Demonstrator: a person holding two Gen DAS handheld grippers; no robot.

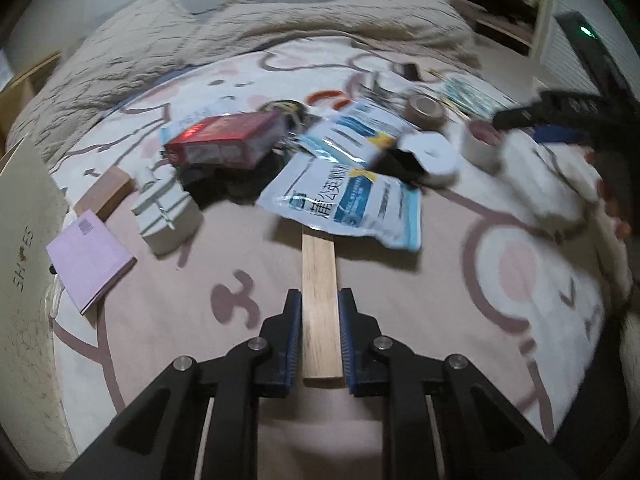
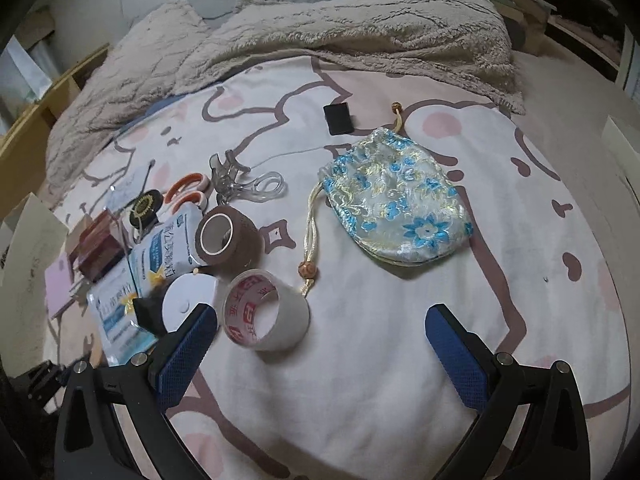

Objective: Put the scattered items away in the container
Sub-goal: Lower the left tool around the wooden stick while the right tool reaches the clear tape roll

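Note:
My left gripper point(image 1: 320, 300) is shut on a flat wooden strip point(image 1: 319, 268) that runs forward between its blue pads; the strip's far end lies under a blue-and-white sachet point(image 1: 344, 204). Behind it are a red box point(image 1: 224, 140), a white tape roll point(image 1: 434, 156) and a brown tape roll point(image 1: 426, 110). A beige shoe box point(image 1: 22, 264) stands at the left edge. My right gripper point(image 2: 320, 316) is open above the bedspread with nothing between its fingers. A clear tape roll with red print point(image 2: 264, 312) lies just inside its left finger point(image 2: 188, 352). A blue floral pouch point(image 2: 396, 208) lies ahead of it.
A pink notebook point(image 1: 90, 256), a wooden block point(image 1: 106, 194) and a white ridged piece point(image 1: 168, 208) lie near the box. Orange-handled scissors point(image 2: 188, 192), a clear clip point(image 2: 244, 184) and a small black card point(image 2: 339, 119) sit farther back. A rumpled beige blanket point(image 2: 320, 32) borders the far side. A fluffy white sleeve point(image 1: 552, 184) shows at right.

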